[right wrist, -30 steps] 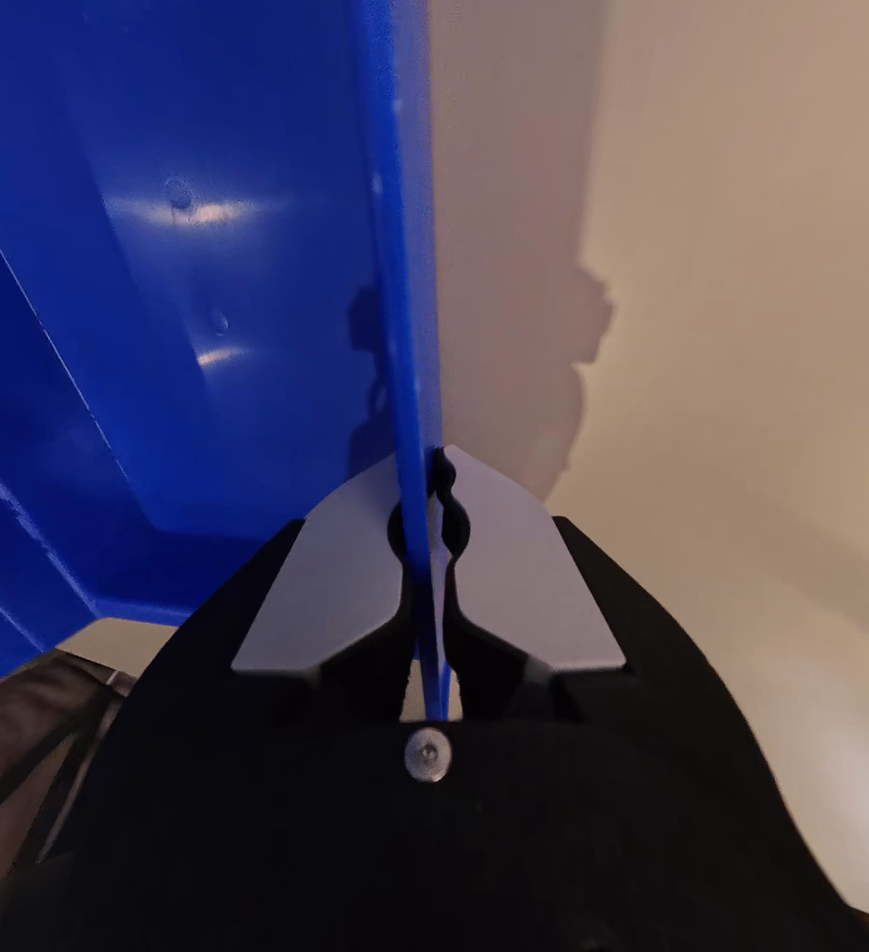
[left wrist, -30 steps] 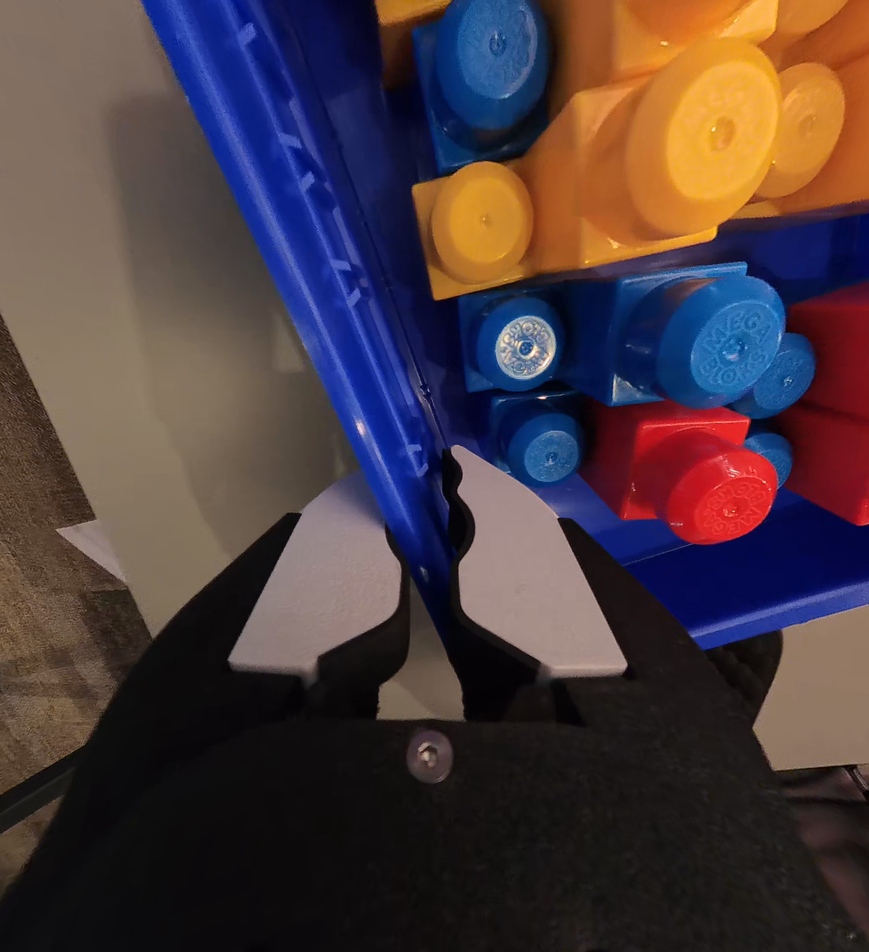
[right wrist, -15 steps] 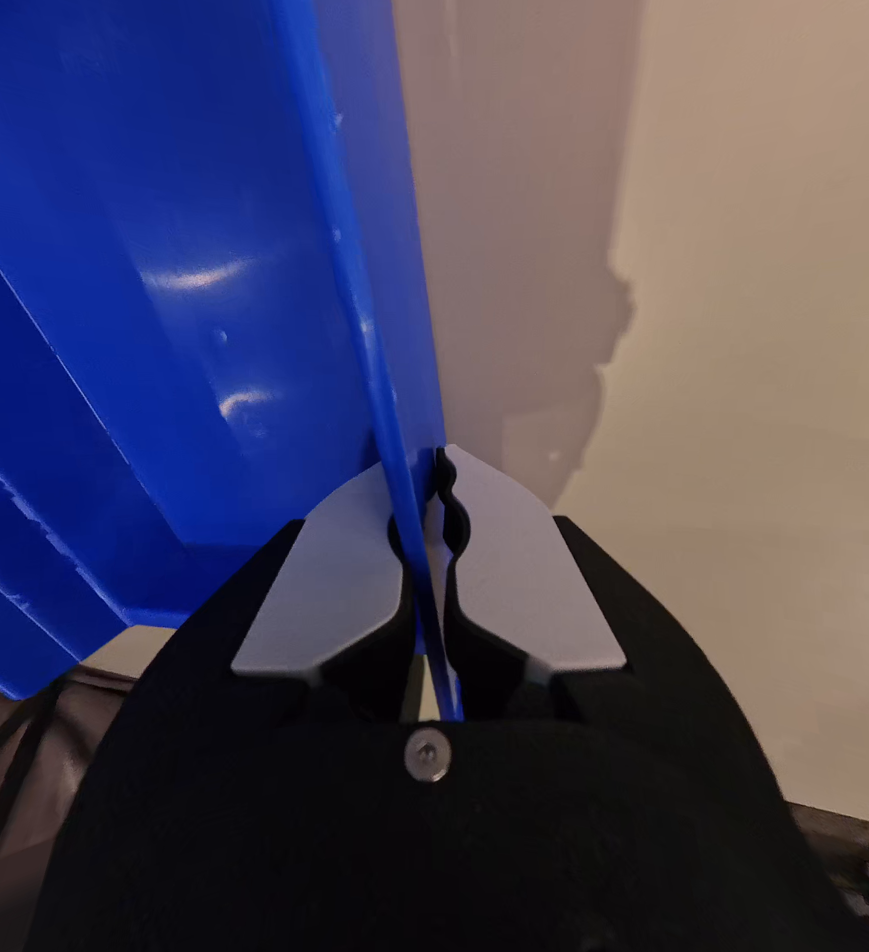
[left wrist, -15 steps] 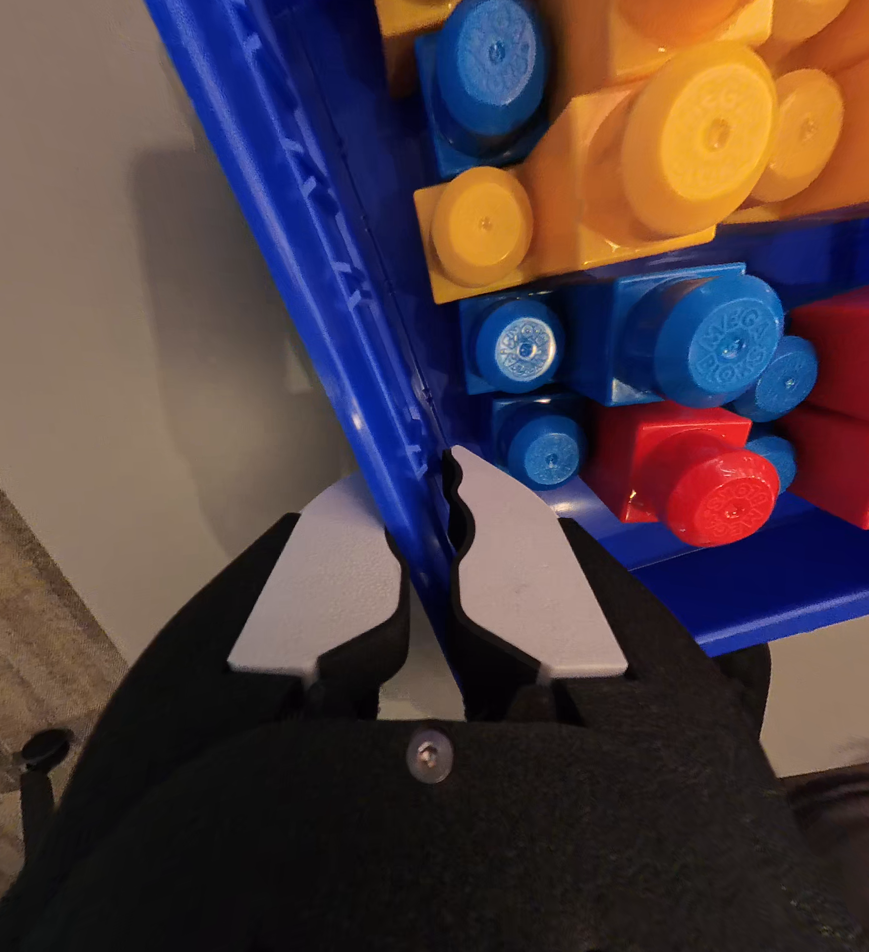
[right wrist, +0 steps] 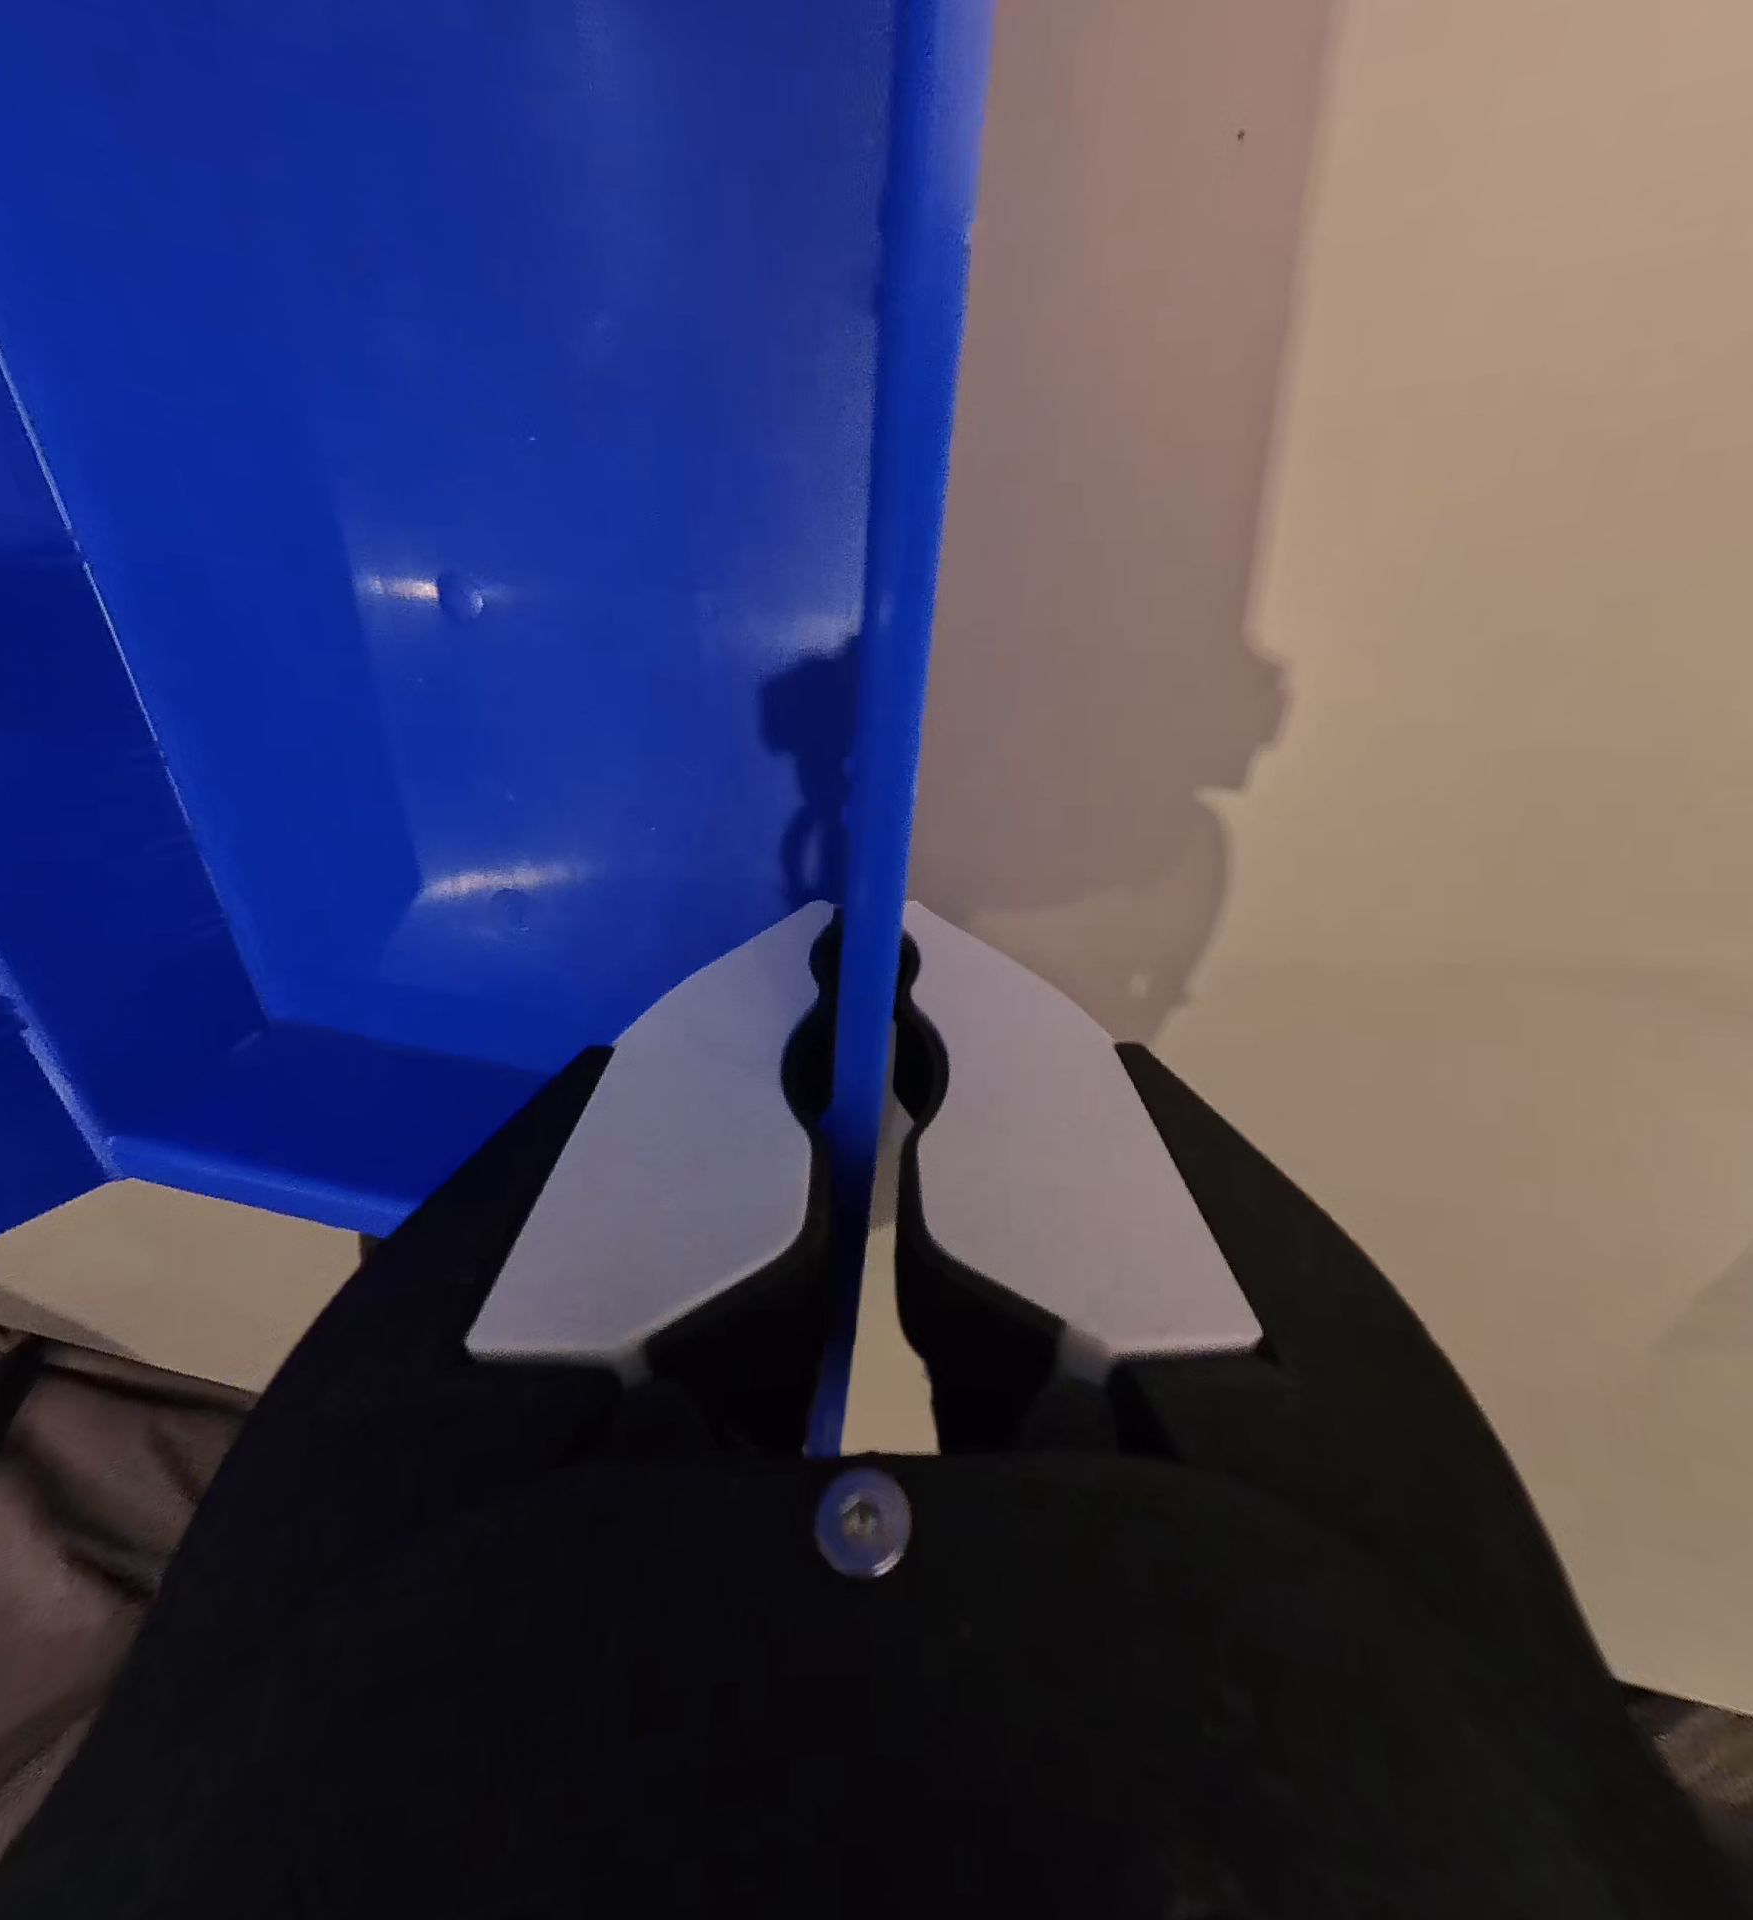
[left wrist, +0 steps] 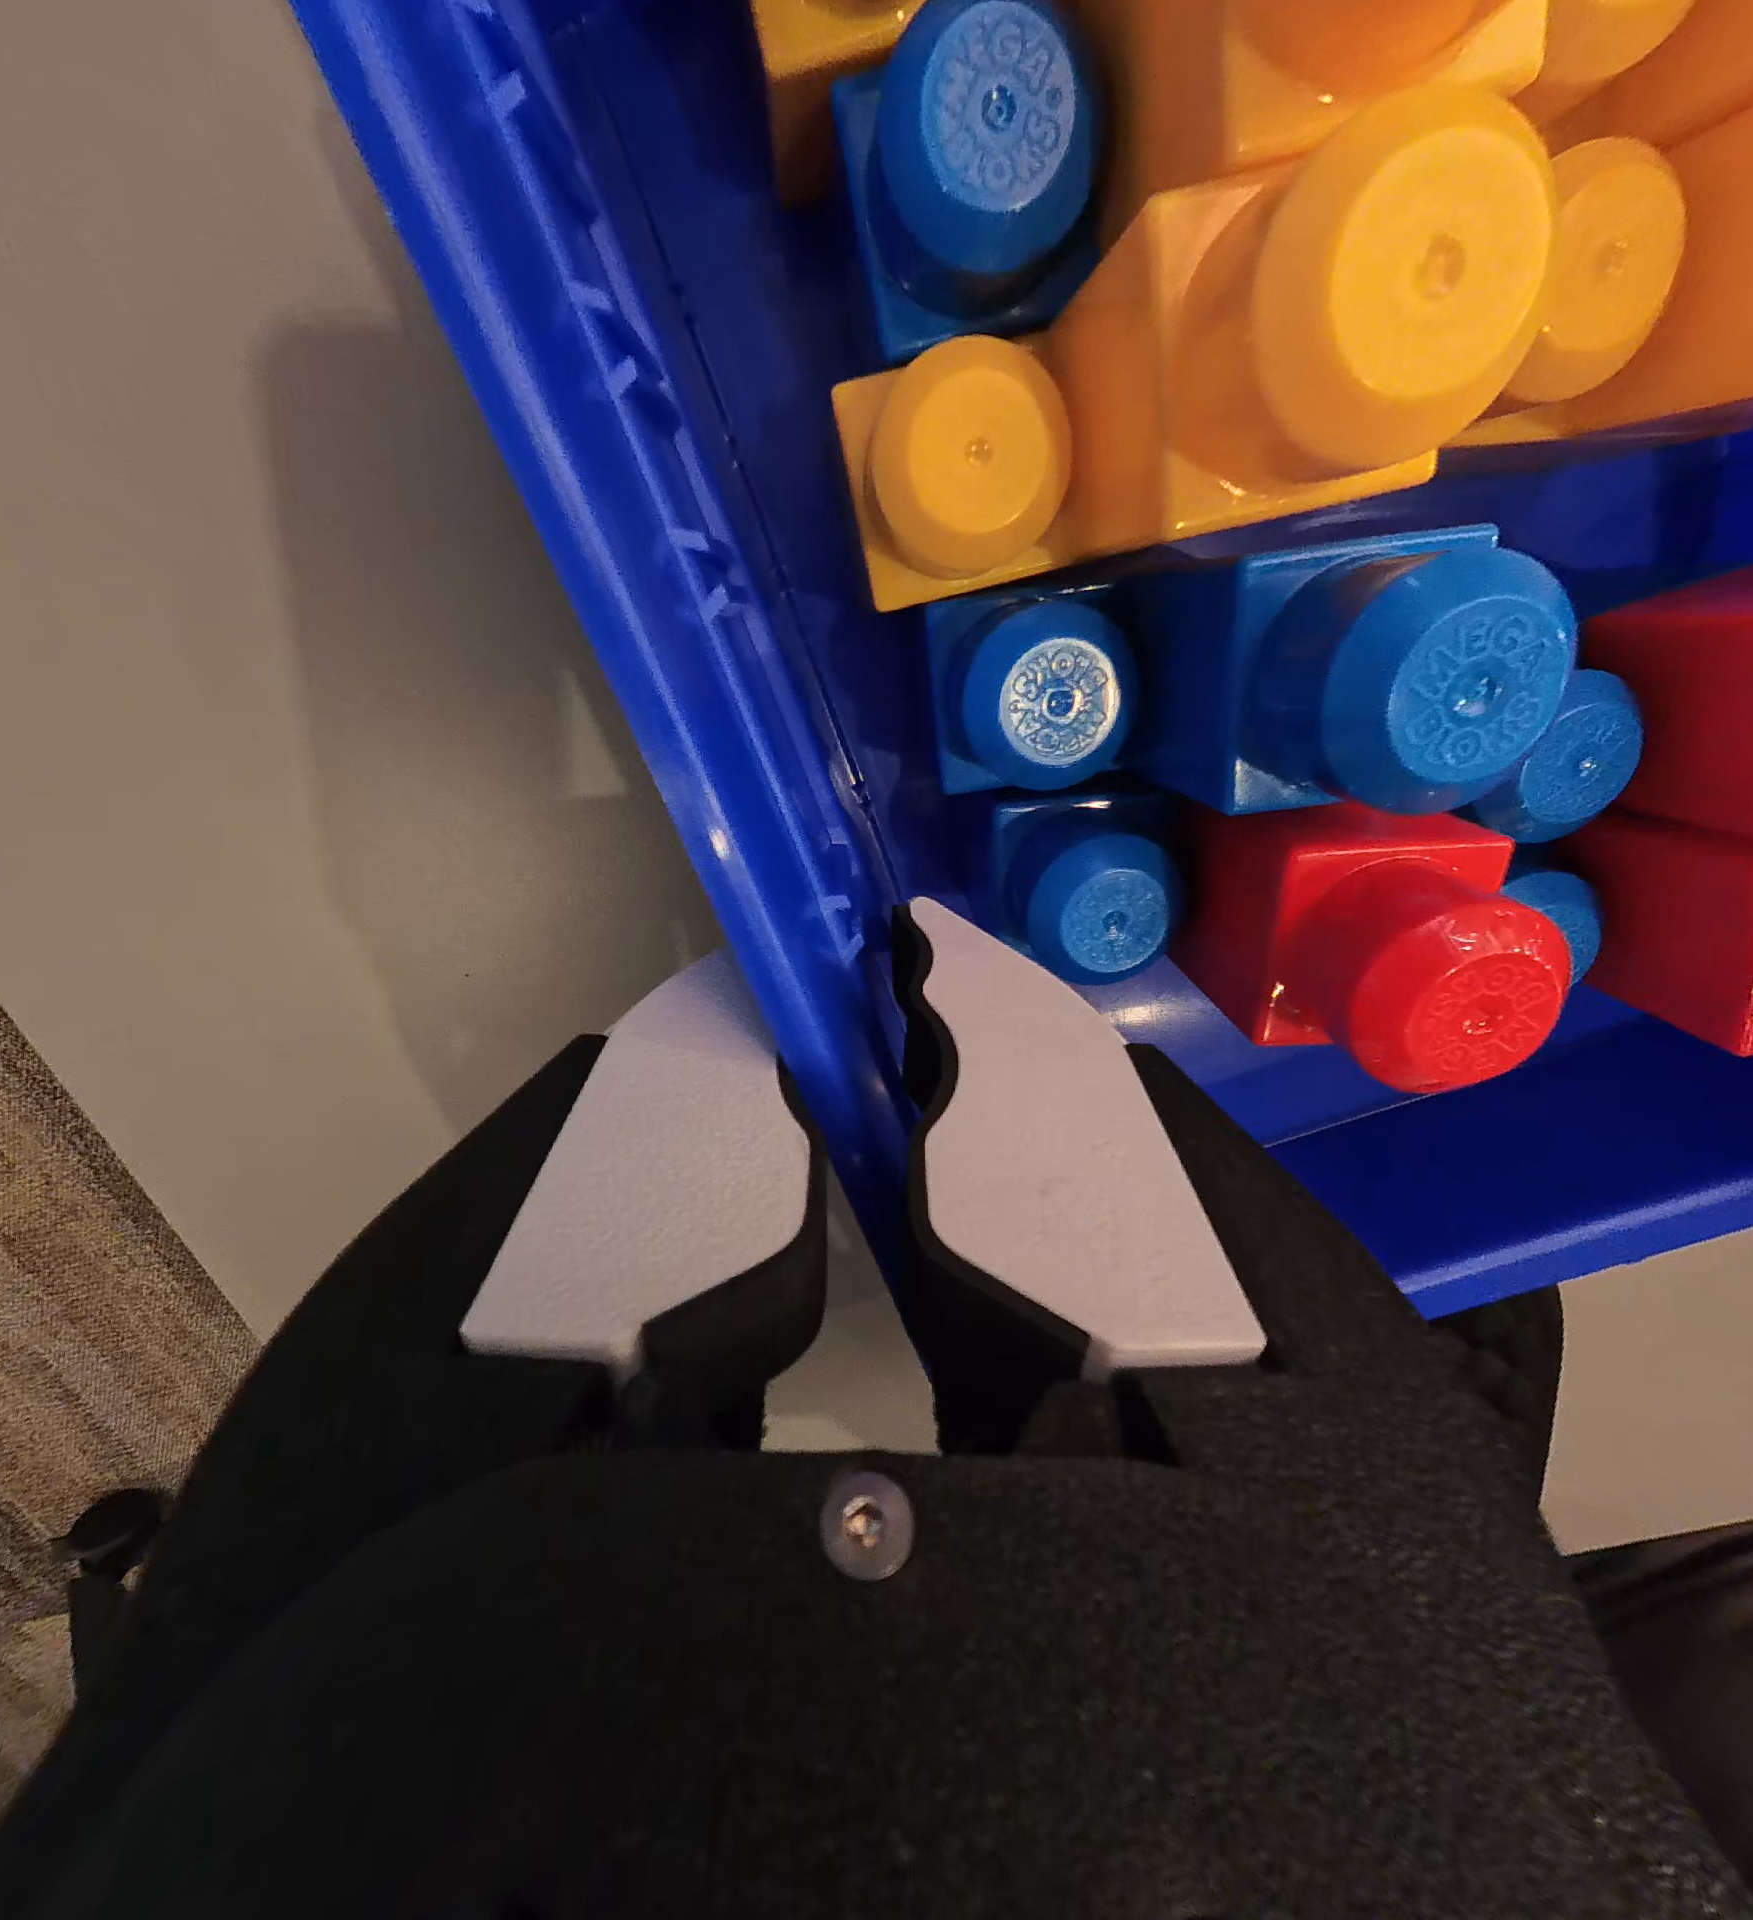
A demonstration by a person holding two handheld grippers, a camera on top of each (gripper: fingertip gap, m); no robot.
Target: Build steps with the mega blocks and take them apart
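Observation:
A blue plastic bin (left wrist: pixel 633 499) holds several mega blocks: yellow ones (left wrist: pixel 1371 270) at the top, blue ones (left wrist: pixel 1423 686) in the middle and red ones (left wrist: pixel 1371 935) below. My left gripper (left wrist: pixel 851 987) is shut on the bin's left wall, one finger outside and one inside next to a small blue block (left wrist: pixel 1100 914). In the right wrist view my right gripper (right wrist: pixel 867 935) is shut on the thin edge of the bin's other wall (right wrist: pixel 893 520). The blue bin (right wrist: pixel 436 416) fills the left of that view, and no blocks show there.
A pale tabletop (left wrist: pixel 176 520) lies under the bin and also shows in the right wrist view (right wrist: pixel 1474 727). Brown carpet (left wrist: pixel 41 1195) shows beyond the table's edge at the lower left. Dark fabric (right wrist: pixel 41 1507) lies at the lower left of the right wrist view. There is about 80 centimetres between the tips of the two grippers.
Both grippers kept their hold on the bin and moved with it farther over the table. In the right wrist view the wall tilted, then stood upright again.

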